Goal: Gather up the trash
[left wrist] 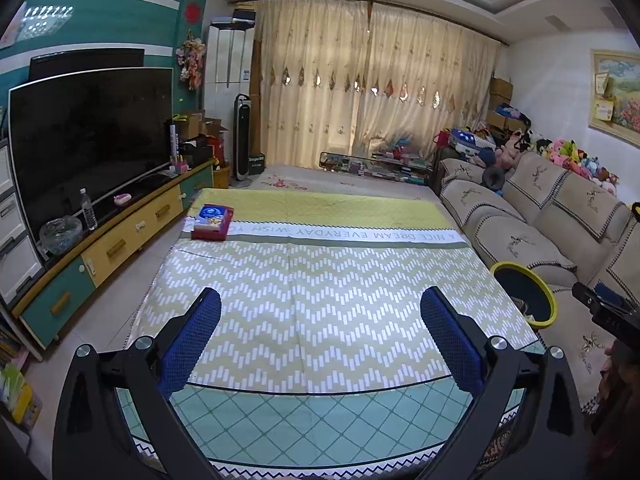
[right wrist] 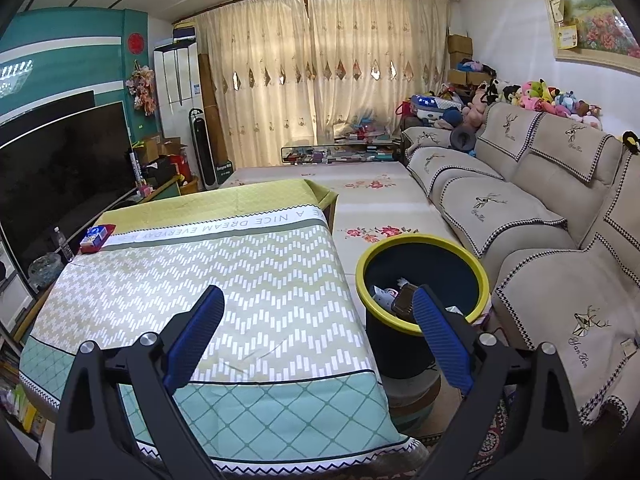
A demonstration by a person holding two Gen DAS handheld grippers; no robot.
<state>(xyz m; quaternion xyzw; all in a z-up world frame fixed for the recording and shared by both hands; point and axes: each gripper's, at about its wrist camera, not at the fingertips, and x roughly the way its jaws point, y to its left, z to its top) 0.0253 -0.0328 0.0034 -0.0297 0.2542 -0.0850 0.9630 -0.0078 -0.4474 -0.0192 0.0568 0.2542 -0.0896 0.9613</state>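
Note:
A dark bin with a yellow rim (right wrist: 424,280) stands on the floor between the table and the sofa, with crumpled trash (right wrist: 396,296) inside. The same bin (left wrist: 524,292) shows at the table's right edge in the left wrist view. My right gripper (right wrist: 318,300) is open above the table's near right part, its right finger just over the bin's rim, nothing between the blue pads. My left gripper (left wrist: 320,300) hangs open over the patterned tablecloth (left wrist: 312,288), empty. Part of the right gripper's body (left wrist: 604,312) shows at the far right.
A red tray with a blue box (left wrist: 212,222) (right wrist: 96,236) sits at the table's far left corner. A TV (left wrist: 88,136) on a low cabinet with a water bottle (left wrist: 87,209) lines the left side. A beige sofa (right wrist: 540,216) runs along the right.

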